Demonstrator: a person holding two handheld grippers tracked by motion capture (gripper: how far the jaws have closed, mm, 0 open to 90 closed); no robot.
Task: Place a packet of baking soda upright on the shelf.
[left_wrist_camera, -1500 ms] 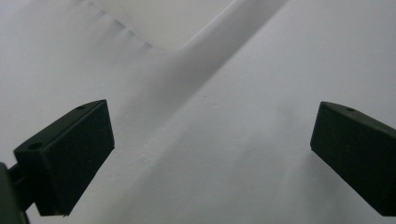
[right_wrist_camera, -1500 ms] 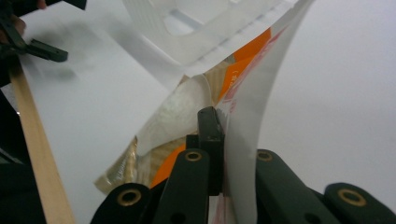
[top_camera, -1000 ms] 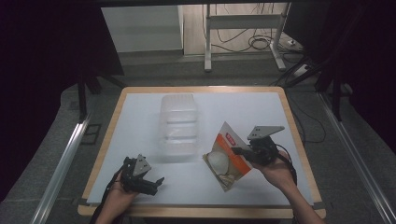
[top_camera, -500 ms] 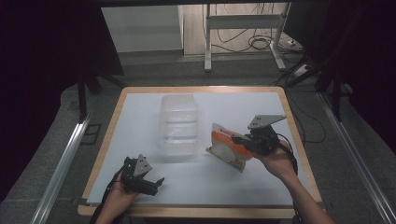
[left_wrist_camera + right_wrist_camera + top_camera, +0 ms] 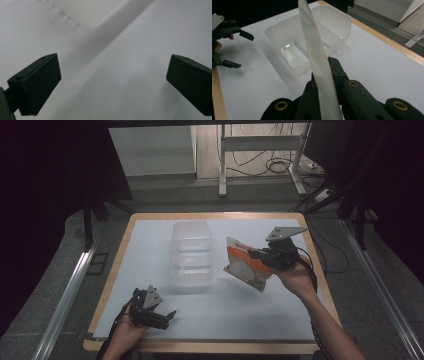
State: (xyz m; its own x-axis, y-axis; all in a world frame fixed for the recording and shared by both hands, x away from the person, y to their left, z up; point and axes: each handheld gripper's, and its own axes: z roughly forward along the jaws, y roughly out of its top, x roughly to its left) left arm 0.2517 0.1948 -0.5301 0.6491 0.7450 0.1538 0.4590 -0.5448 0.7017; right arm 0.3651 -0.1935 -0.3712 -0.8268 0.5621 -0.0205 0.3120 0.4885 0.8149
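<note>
A: Why is the packet held edge-up?
B: The right gripper clamps it above the desk, beside the tub, likely for dropping in. The left gripper rests released.

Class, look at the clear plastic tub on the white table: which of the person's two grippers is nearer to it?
Right. The right gripper, holding a flat orange and white packet, hovers just beside the clear plastic tub. The left gripper sits open near the table's front edge, farther away.
</note>
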